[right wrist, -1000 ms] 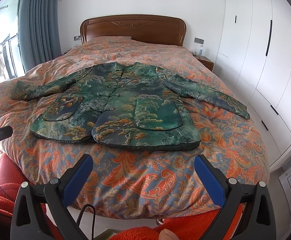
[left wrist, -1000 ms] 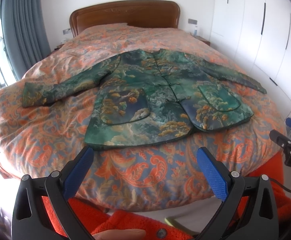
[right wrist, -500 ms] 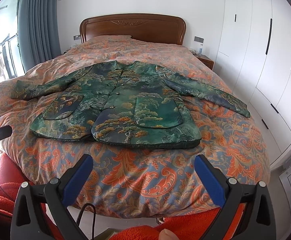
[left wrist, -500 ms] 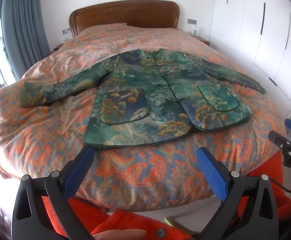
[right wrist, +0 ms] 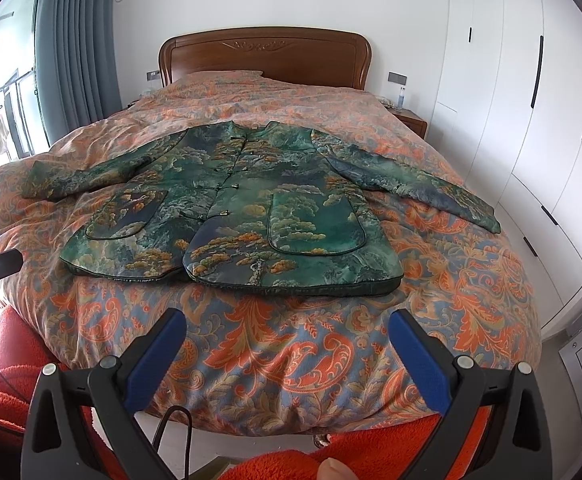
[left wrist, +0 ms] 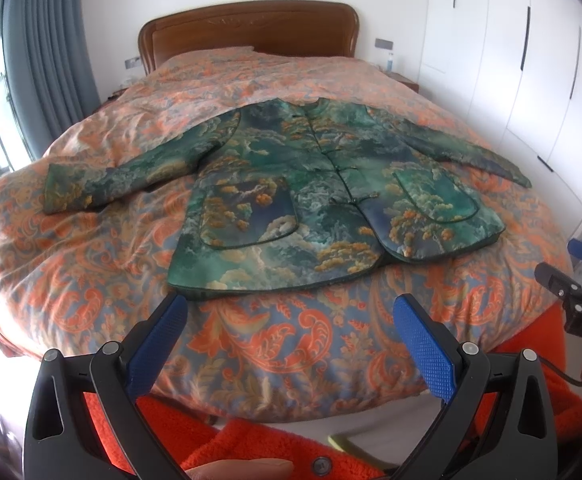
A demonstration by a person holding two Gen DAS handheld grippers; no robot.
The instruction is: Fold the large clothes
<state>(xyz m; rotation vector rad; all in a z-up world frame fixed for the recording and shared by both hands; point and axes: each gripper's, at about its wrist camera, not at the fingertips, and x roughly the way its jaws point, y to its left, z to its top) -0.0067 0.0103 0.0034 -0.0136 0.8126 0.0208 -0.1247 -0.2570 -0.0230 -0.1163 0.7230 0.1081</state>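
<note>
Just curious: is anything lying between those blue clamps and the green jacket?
No. Both views show only bare bedspread between each open gripper and the jacket.

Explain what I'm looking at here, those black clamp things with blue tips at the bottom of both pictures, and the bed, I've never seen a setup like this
Those clamps are hand-held grippers; a person holds one in each hand, and each carries a wide-angle camera looking forward along its two fingers. One picture is from the left gripper, the other from the right gripper. Both are open and hold nothing. They hover at the foot of a bed with an orange patterned cover. A green patterned jacket lies flat on it, front up, both sleeves spread out, not yet folded. In the left view, the right gripper shows at the right edge. The orange fuzzy fabric below seems to be the person's clothing.
</note>
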